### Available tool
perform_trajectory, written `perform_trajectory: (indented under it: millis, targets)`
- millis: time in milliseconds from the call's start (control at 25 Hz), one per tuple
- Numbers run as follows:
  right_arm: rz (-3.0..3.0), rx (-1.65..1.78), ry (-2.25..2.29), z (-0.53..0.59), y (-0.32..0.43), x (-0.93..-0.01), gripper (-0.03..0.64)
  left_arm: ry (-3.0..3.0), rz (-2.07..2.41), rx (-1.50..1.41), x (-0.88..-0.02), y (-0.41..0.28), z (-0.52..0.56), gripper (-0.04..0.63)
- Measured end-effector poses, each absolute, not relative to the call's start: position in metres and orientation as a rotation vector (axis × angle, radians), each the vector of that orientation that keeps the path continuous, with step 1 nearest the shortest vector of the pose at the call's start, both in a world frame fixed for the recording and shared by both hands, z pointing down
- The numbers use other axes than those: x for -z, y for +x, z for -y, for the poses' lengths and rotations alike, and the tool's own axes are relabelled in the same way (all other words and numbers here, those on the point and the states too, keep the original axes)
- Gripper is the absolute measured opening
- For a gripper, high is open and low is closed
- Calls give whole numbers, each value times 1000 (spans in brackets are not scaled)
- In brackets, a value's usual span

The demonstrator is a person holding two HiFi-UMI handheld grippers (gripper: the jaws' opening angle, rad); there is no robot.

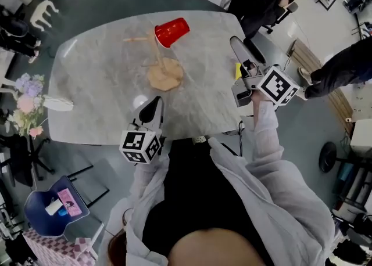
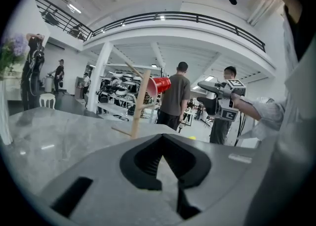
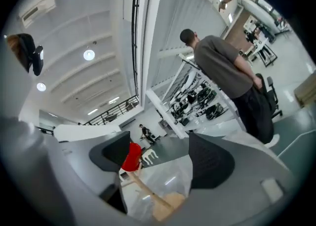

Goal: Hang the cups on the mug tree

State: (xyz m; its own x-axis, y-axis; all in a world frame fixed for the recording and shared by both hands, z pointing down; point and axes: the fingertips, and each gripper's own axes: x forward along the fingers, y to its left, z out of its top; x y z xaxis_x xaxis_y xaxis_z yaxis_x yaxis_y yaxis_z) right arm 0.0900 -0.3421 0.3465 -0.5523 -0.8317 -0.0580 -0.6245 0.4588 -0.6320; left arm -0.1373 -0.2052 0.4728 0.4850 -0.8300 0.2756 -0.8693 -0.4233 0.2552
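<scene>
Workshop hall: beyond the marble table (image 1: 104,79), white columns (image 2: 100,72) carry a railed mezzanine (image 2: 173,17) under strip lighting, with equipment racks (image 2: 116,92) and standing workers (image 2: 177,94) behind the table.

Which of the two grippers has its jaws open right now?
The right gripper: its jaws stand wide apart with nothing between them, whereas the left gripper has its jaws closed together.
</scene>
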Motion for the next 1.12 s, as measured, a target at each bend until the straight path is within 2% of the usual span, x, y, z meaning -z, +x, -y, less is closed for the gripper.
perform_trajectory:
  millis: [240, 440, 560, 680, 1120]
  targets:
    - [-2268, 694, -1608, 322, 167, -386, 367, 2426, 1298, -182, -484, -100, 212, 0]
    - [-2258, 737, -1812, 304, 199, -439, 367, 2432, 1245, -225, -492, -80, 208, 0]
    - [-2258, 746, -1920, 300, 209, -470, 365, 2415, 1250, -249, -497, -79, 204, 0]
    - [-2284, 769, -2016, 301, 212, -507, 336, 2374, 1281, -279, -505, -85, 199, 0]
    - [-2340, 1012, -2120, 324, 207, -615, 336, 2213, 1373, -389, -543, -96, 183, 0]
